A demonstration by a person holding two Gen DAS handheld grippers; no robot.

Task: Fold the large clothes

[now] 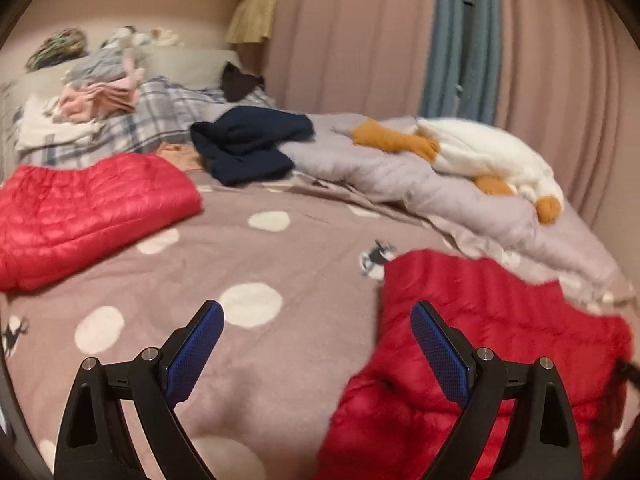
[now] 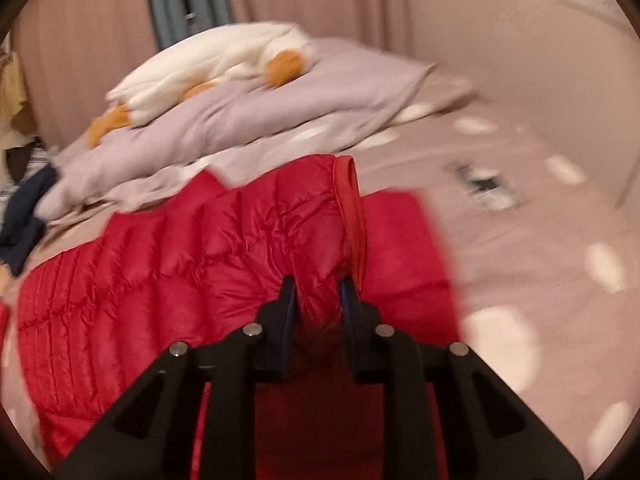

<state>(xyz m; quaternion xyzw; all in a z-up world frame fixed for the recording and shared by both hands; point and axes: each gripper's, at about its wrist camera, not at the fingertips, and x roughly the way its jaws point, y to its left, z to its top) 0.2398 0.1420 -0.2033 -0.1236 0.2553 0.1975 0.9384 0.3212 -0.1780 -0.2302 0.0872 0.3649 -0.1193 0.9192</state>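
Note:
A red quilted puffer jacket (image 2: pixel 160 280) lies on the dotted mauve bed sheet (image 2: pixel 520 240). In the right wrist view my right gripper (image 2: pixel 317 282) is shut on a bunched fold of it, just below a sleeve end with a smooth red cuff (image 2: pixel 352 200). In the left wrist view part of the red jacket (image 1: pixel 480 340) lies under and beyond the right finger of my left gripper (image 1: pixel 316 306). That gripper is open above the sheet (image 1: pixel 260 248) with nothing between its blue pads. Another red quilted piece (image 1: pixel 88 216) lies at the left; whether it is the same garment I cannot tell.
A grey duvet (image 1: pixel 400 172) with a white and orange plush toy (image 1: pixel 488 152) is heaped at the back right. A navy garment (image 1: pixel 248 144), a plaid blanket (image 1: pixel 160 120) and a clothes pile (image 1: pixel 100 96) lie at the back left. Curtains (image 1: pixel 460 40) hang behind.

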